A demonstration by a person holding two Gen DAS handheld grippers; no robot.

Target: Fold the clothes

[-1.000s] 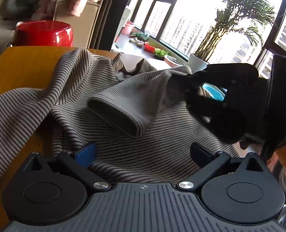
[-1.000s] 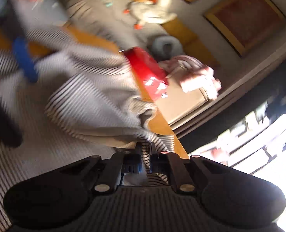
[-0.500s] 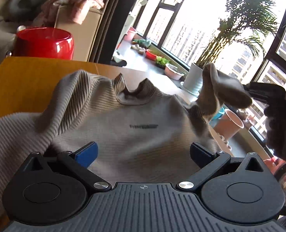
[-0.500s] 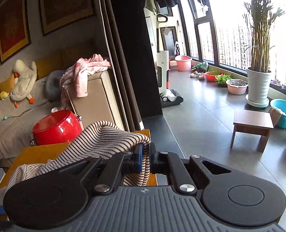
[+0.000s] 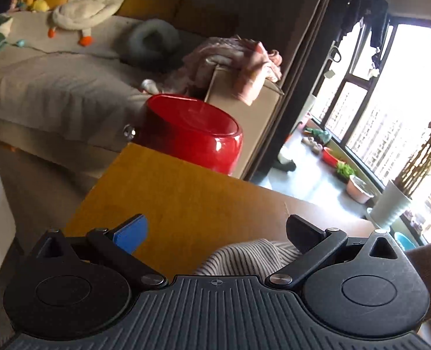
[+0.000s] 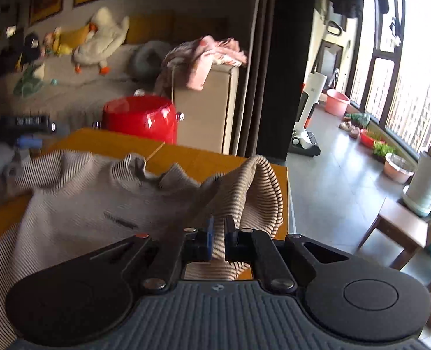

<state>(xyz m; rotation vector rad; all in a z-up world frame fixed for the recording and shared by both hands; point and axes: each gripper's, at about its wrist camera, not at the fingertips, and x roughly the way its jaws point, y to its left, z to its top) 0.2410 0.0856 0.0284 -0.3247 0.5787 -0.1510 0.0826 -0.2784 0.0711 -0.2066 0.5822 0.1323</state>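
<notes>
Left gripper (image 5: 215, 233) swung off sweater (image 6: 78, 201) (jaws apart), right gripper (image 6: 218, 233) perhaps pinching sleeve (image 6: 259, 186)

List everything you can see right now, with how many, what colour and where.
sweater: one, beige striped, spread on table
table: one, yellow wood, in front
pot: one, red, beyond table's far edge
sofa: one, beige, behind
goose toy: one, white, on sofa
pink cloth: one, on the beige box
stool: one, brown, floor at right
left gripper: open, above table
right gripper: shut on sweater sleeve
</notes>
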